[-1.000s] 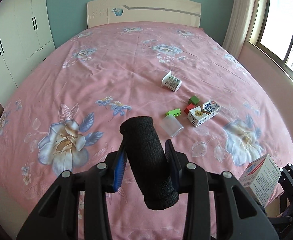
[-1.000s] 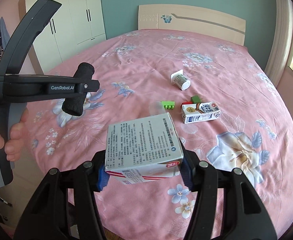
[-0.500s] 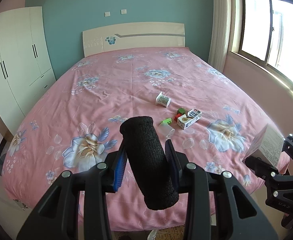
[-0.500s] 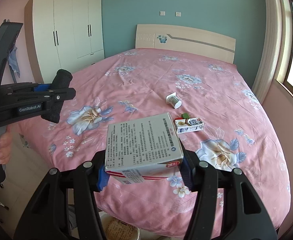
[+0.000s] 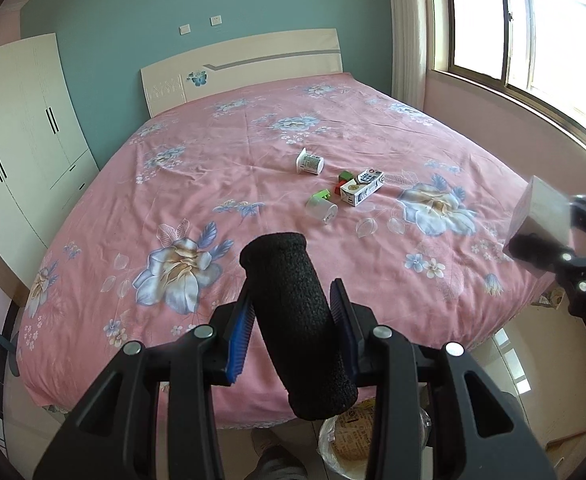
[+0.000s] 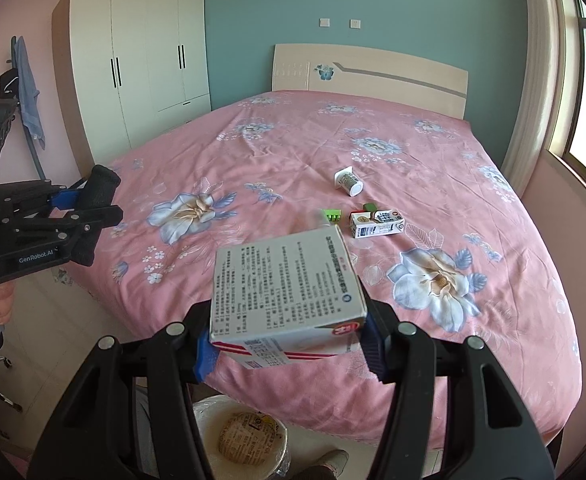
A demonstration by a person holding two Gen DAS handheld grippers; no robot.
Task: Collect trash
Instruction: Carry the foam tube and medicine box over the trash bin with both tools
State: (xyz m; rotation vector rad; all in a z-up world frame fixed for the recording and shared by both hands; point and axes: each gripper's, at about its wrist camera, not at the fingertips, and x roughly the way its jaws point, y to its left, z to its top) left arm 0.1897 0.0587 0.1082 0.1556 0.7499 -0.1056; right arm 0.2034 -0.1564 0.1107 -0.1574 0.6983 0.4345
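Note:
My left gripper (image 5: 293, 328) is shut on a black foam tube (image 5: 297, 320), held off the bed's foot end; it also shows in the right wrist view (image 6: 89, 208). My right gripper (image 6: 289, 340) is shut on a white printed carton box (image 6: 285, 284), also held off the bed's foot; it shows blurred in the left wrist view (image 5: 541, 216). On the pink floral bed (image 5: 213, 168) lie a yogurt cup (image 5: 309, 162), a milk carton (image 5: 363, 186), a clear plastic cup (image 5: 323, 210) and small green and red blocks (image 5: 343, 182).
A lined trash bin (image 6: 241, 436) holding a paper bowl stands on the floor below both grippers, at the bed's foot; it also shows in the left wrist view (image 5: 345, 440). White wardrobe (image 6: 141, 72) at left, window (image 5: 533, 32) at right, headboard far.
Both grippers have pulled back and up from the bed, each holding its item. The bed's foot edge, the floor and the trash bin have come into view.

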